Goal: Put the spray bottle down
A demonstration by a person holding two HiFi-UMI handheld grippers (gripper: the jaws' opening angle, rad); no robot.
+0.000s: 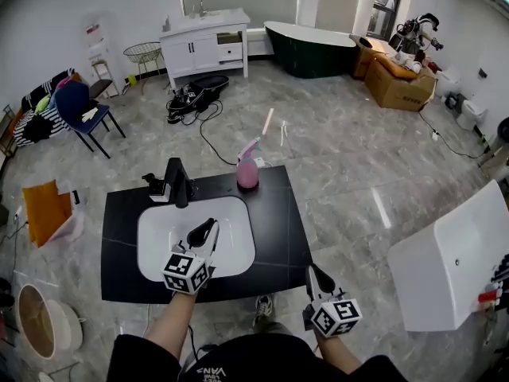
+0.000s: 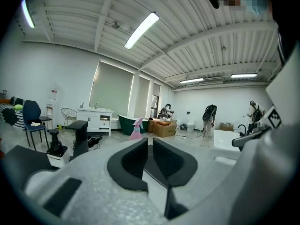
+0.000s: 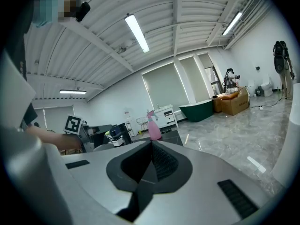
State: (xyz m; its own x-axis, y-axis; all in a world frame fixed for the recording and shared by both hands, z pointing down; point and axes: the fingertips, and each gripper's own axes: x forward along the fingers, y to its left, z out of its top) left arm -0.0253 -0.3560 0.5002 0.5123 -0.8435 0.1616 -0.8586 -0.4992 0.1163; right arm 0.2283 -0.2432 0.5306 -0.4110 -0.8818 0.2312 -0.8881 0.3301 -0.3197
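Observation:
The pink spray bottle [image 1: 247, 169] stands upright on the black countertop [image 1: 278, 229], at the far edge to the right of the white sink [image 1: 151, 223]. No gripper touches it. My left gripper [image 1: 211, 228] hovers over the sink basin, its jaws almost together with only a thin slit and nothing between them. In the left gripper view the left gripper [image 2: 150, 142] points past the bottle [image 2: 137, 129], which is small and far off. My right gripper [image 1: 312, 271] is at the counter's near right corner, shut and empty. In the right gripper view the bottle [image 3: 153, 128] shows just above the right gripper [image 3: 151, 143].
A black faucet [image 1: 176, 183] and a small black dispenser [image 1: 154, 185] stand behind the sink. On the floor around are a blue chair [image 1: 79, 110], a white vanity [image 1: 203, 42], a dark bathtub [image 1: 310, 46], cardboard boxes [image 1: 402, 82] and a white basin [image 1: 453, 265] at the right.

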